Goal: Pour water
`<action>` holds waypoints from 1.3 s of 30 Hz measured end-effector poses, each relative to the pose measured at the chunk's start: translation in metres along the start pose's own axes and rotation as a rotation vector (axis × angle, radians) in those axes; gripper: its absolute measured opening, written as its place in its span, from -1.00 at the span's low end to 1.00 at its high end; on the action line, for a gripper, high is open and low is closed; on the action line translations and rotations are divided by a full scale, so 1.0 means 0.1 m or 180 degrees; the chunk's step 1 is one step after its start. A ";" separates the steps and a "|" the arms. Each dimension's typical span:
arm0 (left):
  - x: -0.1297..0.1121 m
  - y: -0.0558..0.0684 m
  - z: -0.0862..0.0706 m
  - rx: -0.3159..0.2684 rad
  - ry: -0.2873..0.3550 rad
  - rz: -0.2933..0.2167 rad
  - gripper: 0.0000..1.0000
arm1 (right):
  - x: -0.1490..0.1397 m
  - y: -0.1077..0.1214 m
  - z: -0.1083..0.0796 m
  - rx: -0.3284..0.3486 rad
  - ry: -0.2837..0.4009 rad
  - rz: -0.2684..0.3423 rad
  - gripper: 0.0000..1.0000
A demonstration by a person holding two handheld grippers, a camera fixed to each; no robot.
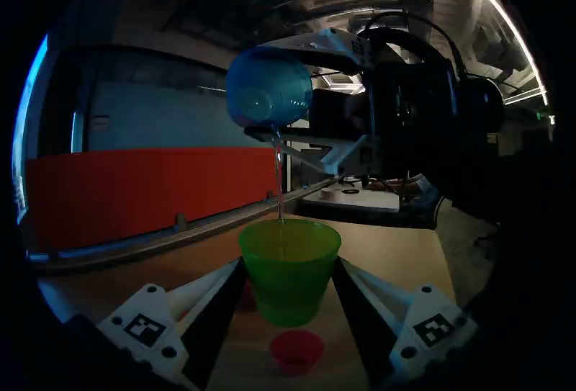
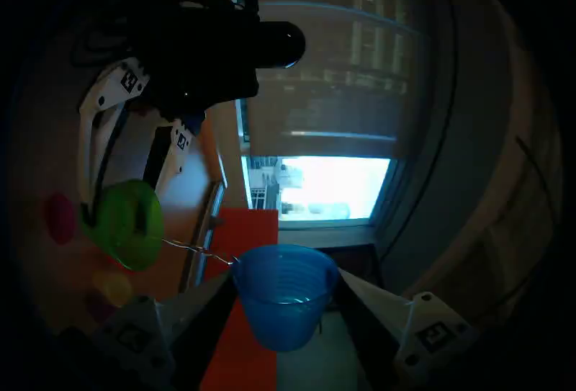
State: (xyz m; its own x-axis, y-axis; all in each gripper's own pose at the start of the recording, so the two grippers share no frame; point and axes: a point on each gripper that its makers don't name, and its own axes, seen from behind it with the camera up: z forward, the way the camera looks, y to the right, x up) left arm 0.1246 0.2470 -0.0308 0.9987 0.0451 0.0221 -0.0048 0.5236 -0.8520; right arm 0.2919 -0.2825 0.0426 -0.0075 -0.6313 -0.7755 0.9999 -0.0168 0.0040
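Your right gripper (image 2: 286, 279) is clamped on the blue cup (image 2: 282, 312), tipped high above the green cup (image 1: 289, 276), which your left gripper (image 1: 288, 286) grips above the table (image 1: 389, 247); the thin water stream (image 1: 278, 175) enters close to the rim; any sideways drift or sharper tilt likely sends it onto the table.

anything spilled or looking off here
Nothing stands out: the water stream from the tilted blue cup falls inside the green cup, and I see no puddle on the table.
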 end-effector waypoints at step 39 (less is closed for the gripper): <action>0.03 -0.03 0.02 0.0029 0.0024 -0.0006 0.64 | -0.01 -0.09 -0.04 -0.0081 0.0046 0.1076 0.80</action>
State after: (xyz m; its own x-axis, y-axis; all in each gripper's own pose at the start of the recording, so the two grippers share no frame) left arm 0.1277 0.2471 -0.0277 0.9991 0.0377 0.0198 -0.0032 0.5315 -0.8470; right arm 0.2827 -0.2782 0.0411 0.3247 -0.5866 -0.7419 0.9458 0.2111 0.2470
